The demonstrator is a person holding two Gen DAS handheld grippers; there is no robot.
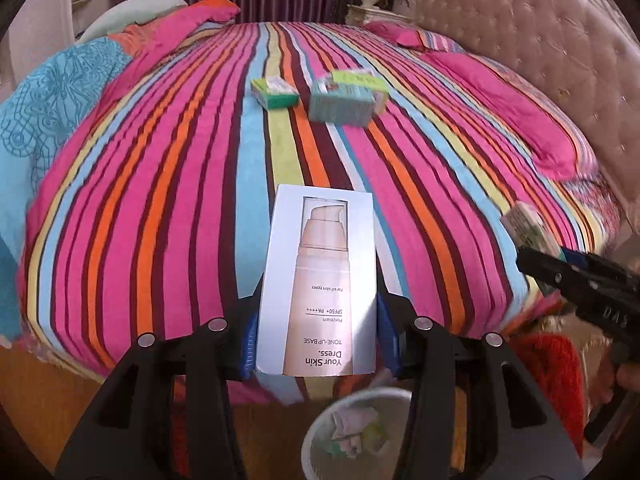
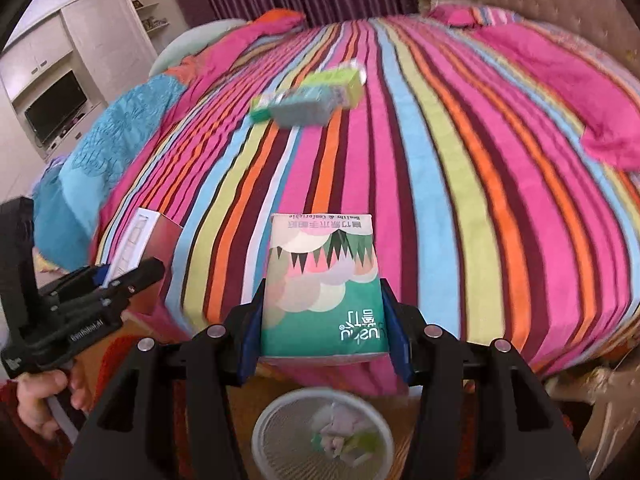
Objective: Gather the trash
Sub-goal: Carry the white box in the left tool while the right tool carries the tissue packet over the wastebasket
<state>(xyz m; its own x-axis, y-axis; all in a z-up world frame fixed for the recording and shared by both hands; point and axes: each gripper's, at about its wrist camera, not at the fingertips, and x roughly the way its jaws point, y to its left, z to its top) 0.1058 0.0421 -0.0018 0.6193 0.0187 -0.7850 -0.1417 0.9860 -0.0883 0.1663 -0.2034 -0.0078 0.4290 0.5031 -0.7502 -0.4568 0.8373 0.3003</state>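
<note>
My left gripper (image 1: 317, 344) is shut on a white cosmetics box (image 1: 320, 280) printed with a beige pump bottle, held over the bed's near edge. It also shows in the right wrist view (image 2: 140, 236). My right gripper (image 2: 323, 332) is shut on a green tissue pack (image 2: 322, 292), seen at the right in the left wrist view (image 1: 528, 228). A white mesh trash bin (image 2: 280, 448) with crumpled paper stands on the floor below both grippers; it also shows in the left wrist view (image 1: 316, 436). A small green pack (image 1: 275, 93) and a teal box (image 1: 344, 98) lie mid-bed.
The bed (image 1: 180, 200) has a bright striped cover, a pink pillow (image 1: 512, 112) at the right and a tufted headboard (image 1: 540, 28). A blue blanket (image 1: 48, 96) lies at the left. A cabinet with a TV (image 2: 56, 108) stands far left.
</note>
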